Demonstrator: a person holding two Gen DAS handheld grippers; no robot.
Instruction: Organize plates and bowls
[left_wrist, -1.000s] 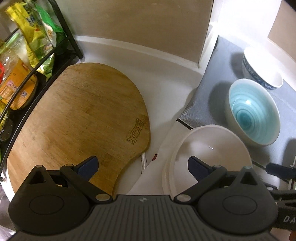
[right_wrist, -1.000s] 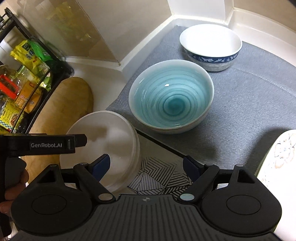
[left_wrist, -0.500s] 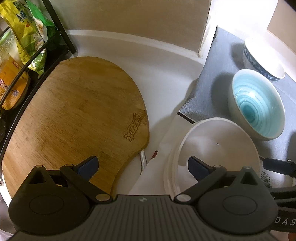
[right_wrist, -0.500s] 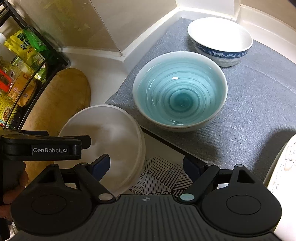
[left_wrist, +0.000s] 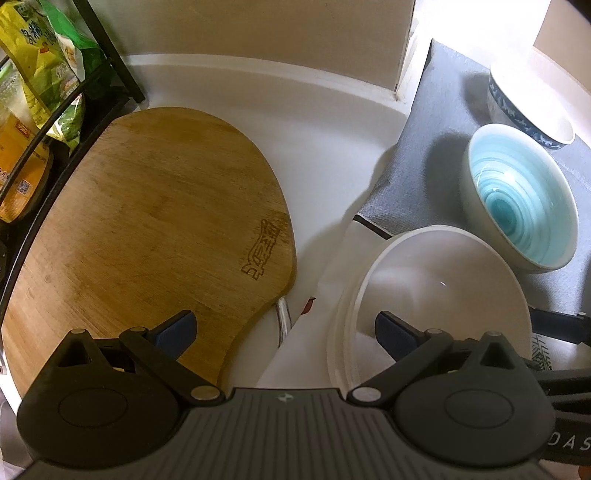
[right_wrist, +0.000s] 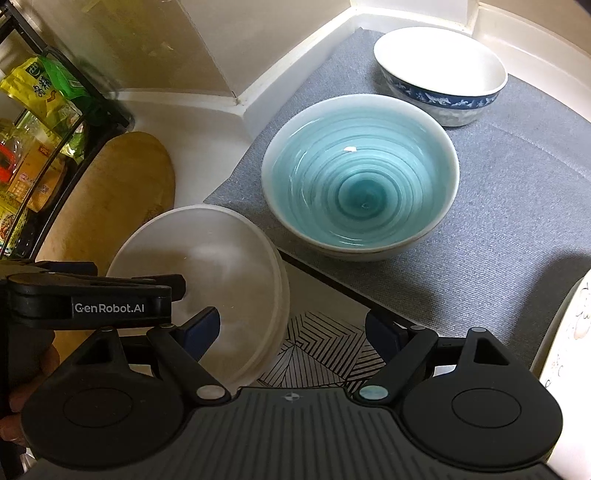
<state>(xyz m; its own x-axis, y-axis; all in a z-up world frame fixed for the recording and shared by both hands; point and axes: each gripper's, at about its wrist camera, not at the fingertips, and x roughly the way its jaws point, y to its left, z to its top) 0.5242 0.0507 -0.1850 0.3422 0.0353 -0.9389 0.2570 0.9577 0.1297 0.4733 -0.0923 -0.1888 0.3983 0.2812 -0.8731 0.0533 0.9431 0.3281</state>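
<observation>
White kitchen surface carries everything here, part of it under a grey mat. Left claw hangs released, jaws wide, one fingertip above the wooden cutting board and the other over the translucent white bowl at its 3 o'clock; whether that fingertip touches the bowl is unclear. Right claw is likewise spread and grasps nothing, with the same bowl at its 9 o'clock. At 12 o'clock from the right claw sits the teal bowl, glossy, ringed inside, pale outside, and beyond it the blue-banded white bowl. A patterned plate edge shows at 3 o'clock. To stack well, I judge a claw should straddle the white bowl's rim, close firmly on the thin wall, then lift level.
</observation>
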